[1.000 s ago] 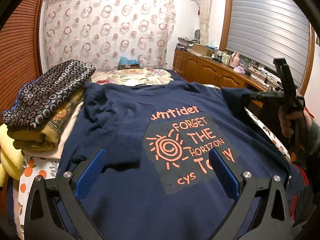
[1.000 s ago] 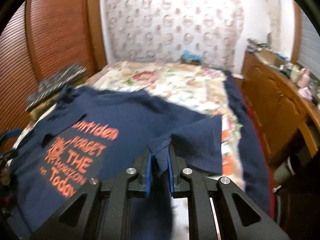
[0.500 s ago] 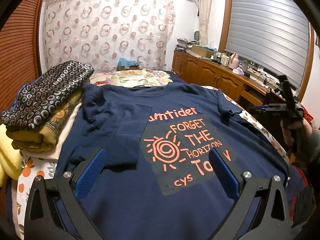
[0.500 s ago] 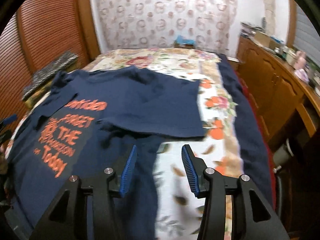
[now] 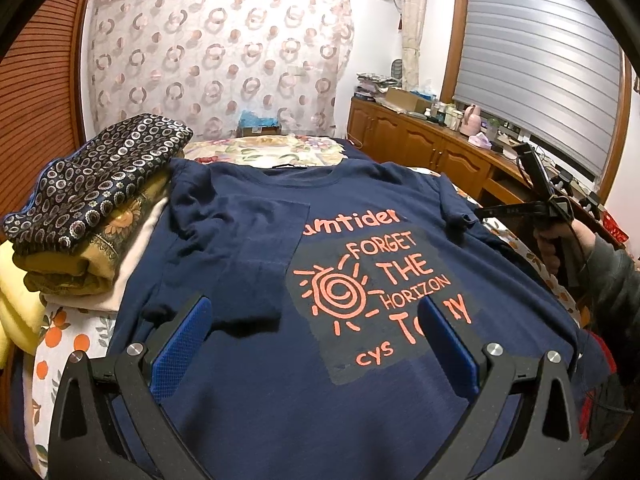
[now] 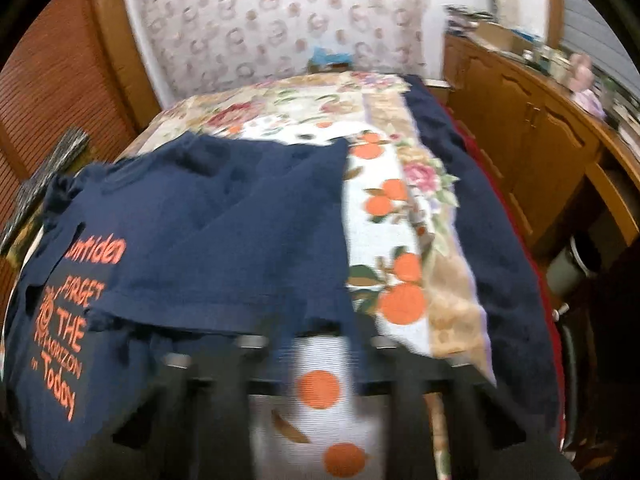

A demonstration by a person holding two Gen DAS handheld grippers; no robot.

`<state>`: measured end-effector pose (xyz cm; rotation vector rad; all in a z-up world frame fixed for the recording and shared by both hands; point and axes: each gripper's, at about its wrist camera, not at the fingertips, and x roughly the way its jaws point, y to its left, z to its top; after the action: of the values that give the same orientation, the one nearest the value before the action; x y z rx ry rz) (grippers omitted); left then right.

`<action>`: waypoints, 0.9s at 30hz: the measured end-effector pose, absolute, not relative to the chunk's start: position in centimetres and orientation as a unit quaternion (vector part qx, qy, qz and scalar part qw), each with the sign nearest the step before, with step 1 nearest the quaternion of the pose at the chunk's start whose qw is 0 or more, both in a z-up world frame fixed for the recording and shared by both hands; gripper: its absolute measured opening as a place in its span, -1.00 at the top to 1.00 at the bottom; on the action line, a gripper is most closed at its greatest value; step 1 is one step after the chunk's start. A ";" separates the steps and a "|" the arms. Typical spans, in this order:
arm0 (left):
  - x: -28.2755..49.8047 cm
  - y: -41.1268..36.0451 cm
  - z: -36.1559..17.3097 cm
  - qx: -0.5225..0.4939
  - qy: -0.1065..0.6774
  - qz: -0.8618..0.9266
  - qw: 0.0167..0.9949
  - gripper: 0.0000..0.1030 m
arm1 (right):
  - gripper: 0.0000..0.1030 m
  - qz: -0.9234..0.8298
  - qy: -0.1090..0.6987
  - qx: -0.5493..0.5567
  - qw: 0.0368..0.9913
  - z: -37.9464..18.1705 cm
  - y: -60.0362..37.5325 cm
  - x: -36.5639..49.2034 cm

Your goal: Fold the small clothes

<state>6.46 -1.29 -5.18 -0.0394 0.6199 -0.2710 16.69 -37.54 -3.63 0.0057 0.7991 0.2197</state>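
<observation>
A navy T-shirt [image 5: 248, 400] with an orange sun print lies front up on the bed. Its left sleeve [image 5: 248, 248] is folded in over the chest. The other sleeve [image 6: 280, 220] lies spread out flat to the side. My left gripper [image 5: 316, 308] hangs open above the shirt's lower half, blue pads wide apart and nothing between them. My right gripper [image 6: 316, 344] is badly blurred, with its jaws closing just short of the sleeve hem. Only the orange-print sheet shows around its tips. In the left wrist view the right gripper [image 5: 486, 213] looks thin and closed beside that sleeve.
A stack of folded clothes [image 5: 92, 196] sits left of the shirt. The floral sheet [image 6: 392, 216] and a navy blanket [image 6: 492, 240] cover the bed's right side. Wooden cabinets [image 5: 420, 152] run along the right wall. A hand [image 5: 556, 244] holds the right gripper.
The right gripper let go of the lifted sleeve, which now lies flat and spread. It opened, dropped toward the bed and closed again. The left gripper has not moved.
</observation>
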 end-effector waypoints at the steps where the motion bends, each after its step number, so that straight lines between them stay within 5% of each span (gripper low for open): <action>1: 6.4 -1.2 -5.2 -0.020 0.304 -0.133 0.943 -1.00 | 0.89 0.113 0.389 -0.008 0.914 -3.4 -36.9 16.7; 18: 6.1 0.1 -5.6 -0.032 0.306 -0.123 0.943 -1.00 | 0.90 0.205 0.289 -0.105 0.929 5.0 -24.7 18.5; 22: 6.0 0.4 -5.5 -0.032 0.305 -0.120 0.944 -0.99 | 0.06 0.189 0.294 -0.112 0.930 4.4 -24.0 18.2; 27: 6.2 0.9 -5.5 -0.038 0.303 -0.117 0.945 -0.99 | 0.06 0.181 0.300 -0.122 0.928 2.8 -25.1 16.2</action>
<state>6.16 0.86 -5.54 -0.0770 0.6171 -0.2378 16.17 -25.08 2.76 -0.2503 0.6155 0.3718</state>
